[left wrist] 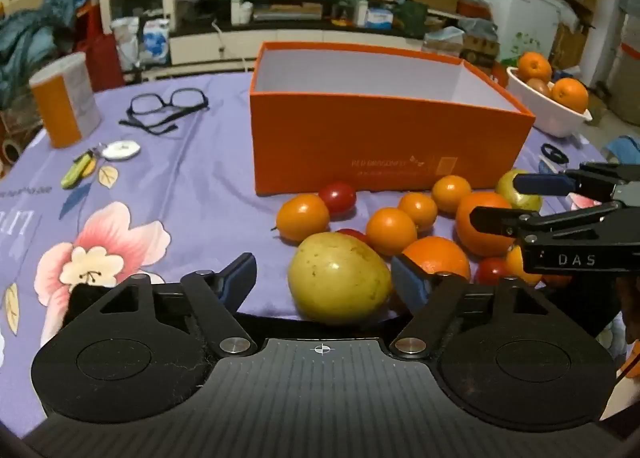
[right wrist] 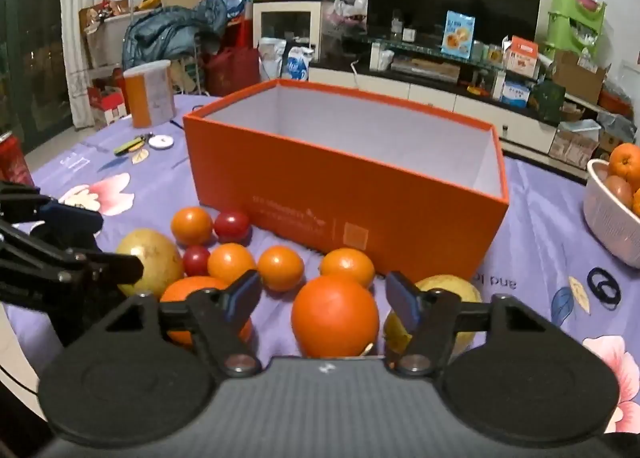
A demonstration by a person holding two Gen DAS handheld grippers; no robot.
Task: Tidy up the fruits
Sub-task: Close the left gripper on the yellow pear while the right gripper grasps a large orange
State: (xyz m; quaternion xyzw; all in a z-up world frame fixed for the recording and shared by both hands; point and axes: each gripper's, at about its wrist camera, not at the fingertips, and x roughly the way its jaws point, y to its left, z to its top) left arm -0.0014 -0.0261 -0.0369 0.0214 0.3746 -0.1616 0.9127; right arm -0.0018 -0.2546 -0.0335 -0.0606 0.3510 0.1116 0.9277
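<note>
An open orange box (left wrist: 384, 145) (right wrist: 360, 193) stands on the purple tablecloth, its inside bare. Several oranges, small orange fruits and red tomatoes lie in front of it. My left gripper (left wrist: 324, 278) is open, its jaws on either side of a yellow-green pear (left wrist: 340, 278), not touching it. My right gripper (right wrist: 324, 290) is open around a large orange (right wrist: 335, 316). A second pear (right wrist: 436, 298) lies just right of it. The right gripper shows in the left wrist view (left wrist: 496, 201), and the left gripper in the right wrist view (right wrist: 116, 246).
A white bowl (left wrist: 556, 113) (right wrist: 608, 225) of oranges stands at the right. Glasses (left wrist: 168, 107), a can (left wrist: 64, 99), keys (left wrist: 100, 159) and a black hair tie (right wrist: 604, 284) lie on the cloth. A red can (right wrist: 12, 161) stands at the far left.
</note>
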